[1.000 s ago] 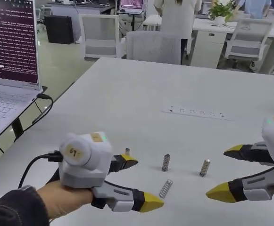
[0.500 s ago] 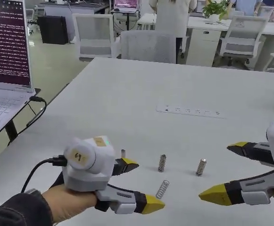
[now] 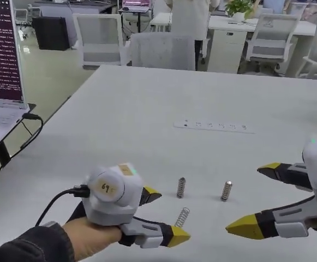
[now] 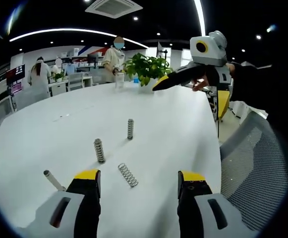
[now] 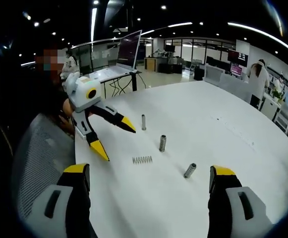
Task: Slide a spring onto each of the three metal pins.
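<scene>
a small steel coil spring lies on its side (image 3: 182, 216) on the white desk (image 3: 147, 109), near the desk's near edge and just in front of the left gripper (image 3: 165, 215), whose yellow-tipped jaws stand apart with nothing between them. the right gripper (image 3: 255, 196) hovers over the near edge further right, its jaws spread wide and empty too.

two other silver coil springs stand upright (image 3: 181, 187) (image 3: 226, 190) a little further in from the near edge, each apparently already seated on a pin. a thin bare metal pin (image 4: 52, 179) stands just beside the left gripper's left jaw; the right gripper view shows it (image 5: 143, 122) beyond the left gripper's tips. so the loose spring and the bare pin look like the last pair.

the loose spring is likely very light and made of thin, smooth wire, so it may roll or skid away if a jaw nudges it. it is soft along its length and could squash or flick out under a hard pinch. the best hold is probably a gentle one across the coils, near one end or the middle, leaving the other end open and free to go over the pin. the bare pin is slender and may tip if bumped.
</scene>
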### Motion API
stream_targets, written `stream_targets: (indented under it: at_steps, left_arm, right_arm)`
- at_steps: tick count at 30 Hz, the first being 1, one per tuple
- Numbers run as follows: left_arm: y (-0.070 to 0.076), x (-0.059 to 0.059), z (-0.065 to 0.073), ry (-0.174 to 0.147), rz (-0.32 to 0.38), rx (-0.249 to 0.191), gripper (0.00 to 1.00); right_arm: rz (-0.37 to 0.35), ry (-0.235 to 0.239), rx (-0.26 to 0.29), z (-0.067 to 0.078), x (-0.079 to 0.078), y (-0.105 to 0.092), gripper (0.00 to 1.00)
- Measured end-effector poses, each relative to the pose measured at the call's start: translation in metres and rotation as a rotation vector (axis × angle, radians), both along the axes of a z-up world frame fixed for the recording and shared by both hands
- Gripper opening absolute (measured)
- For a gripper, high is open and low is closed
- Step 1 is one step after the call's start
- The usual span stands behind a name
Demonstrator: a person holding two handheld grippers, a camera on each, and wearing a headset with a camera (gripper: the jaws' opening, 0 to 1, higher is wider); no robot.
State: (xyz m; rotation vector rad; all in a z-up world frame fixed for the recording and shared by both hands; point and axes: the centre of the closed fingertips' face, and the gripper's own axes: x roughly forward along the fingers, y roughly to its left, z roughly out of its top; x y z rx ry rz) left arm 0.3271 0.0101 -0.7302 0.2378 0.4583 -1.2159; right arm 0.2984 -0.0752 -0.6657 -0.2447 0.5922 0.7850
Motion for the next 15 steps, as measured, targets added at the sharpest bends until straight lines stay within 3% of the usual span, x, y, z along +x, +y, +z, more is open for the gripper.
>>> stream_targets:
  at_steps: [4,15]
  left_arm:
    - [-0.005,0.001,-0.008,-0.006,-0.005,0.022,0.56]
    - [-0.010,0.017,-0.031,0.004,0.031,0.078,0.43]
  right_arm:
    - [-0.002,-0.005,0.003,0.002,0.002,-0.001,1.00]
    - [0.002,0.003,-0.002,0.000,0.000,-0.001,1.00]
